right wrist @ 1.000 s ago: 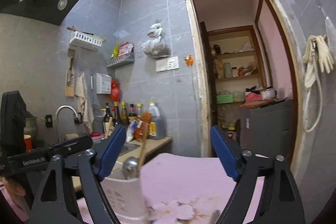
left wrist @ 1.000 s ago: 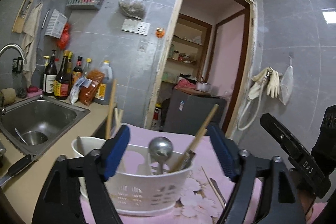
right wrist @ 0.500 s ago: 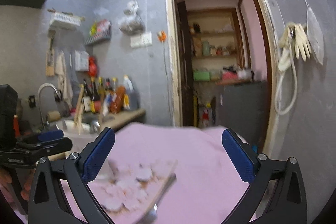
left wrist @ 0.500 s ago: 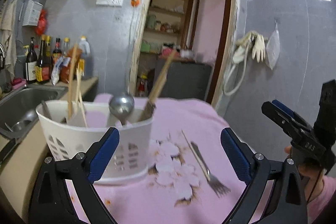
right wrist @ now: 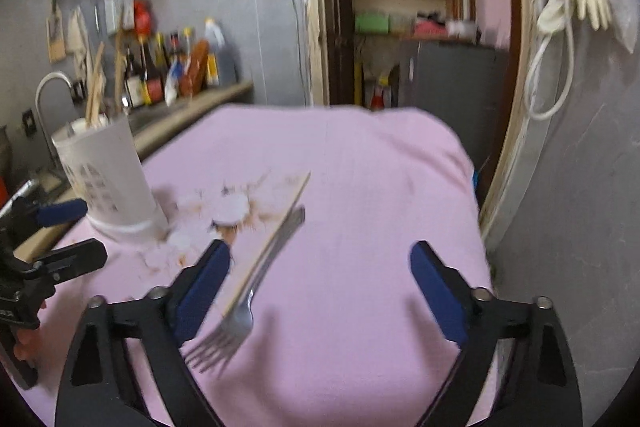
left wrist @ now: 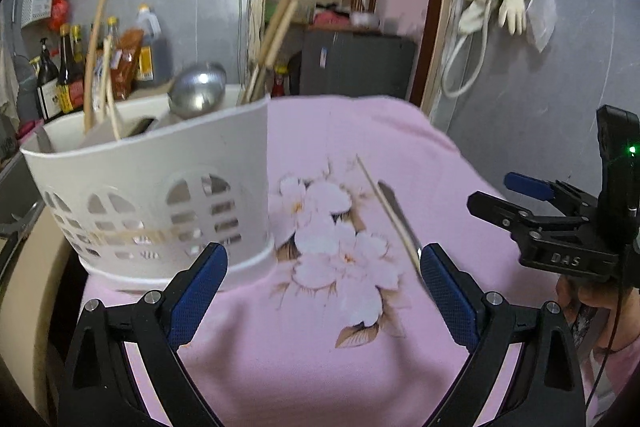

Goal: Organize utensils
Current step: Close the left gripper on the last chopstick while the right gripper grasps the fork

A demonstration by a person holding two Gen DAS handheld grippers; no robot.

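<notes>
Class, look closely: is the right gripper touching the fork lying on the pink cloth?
Apart. In the right wrist view the right gripper is open, and the fork lies flat between its fingers with pink cloth visible on both sides.

From my right gripper point(right wrist: 320, 287), spread wide, the pink cloth point(right wrist: 360, 207) lies bare from 12 to 3 o'clock. At 10 o'clock the fork point(right wrist: 256, 287) and a chopstick point(right wrist: 276, 227) lie side by side, close by its left finger. Farther at 10, the white utensil caddy point(right wrist: 108, 171) blocks passage, sticks and a ladle point(left wrist: 196, 89) jutting above. My left gripper point(right wrist: 48, 247) crowds 9 o'clock.
</notes>
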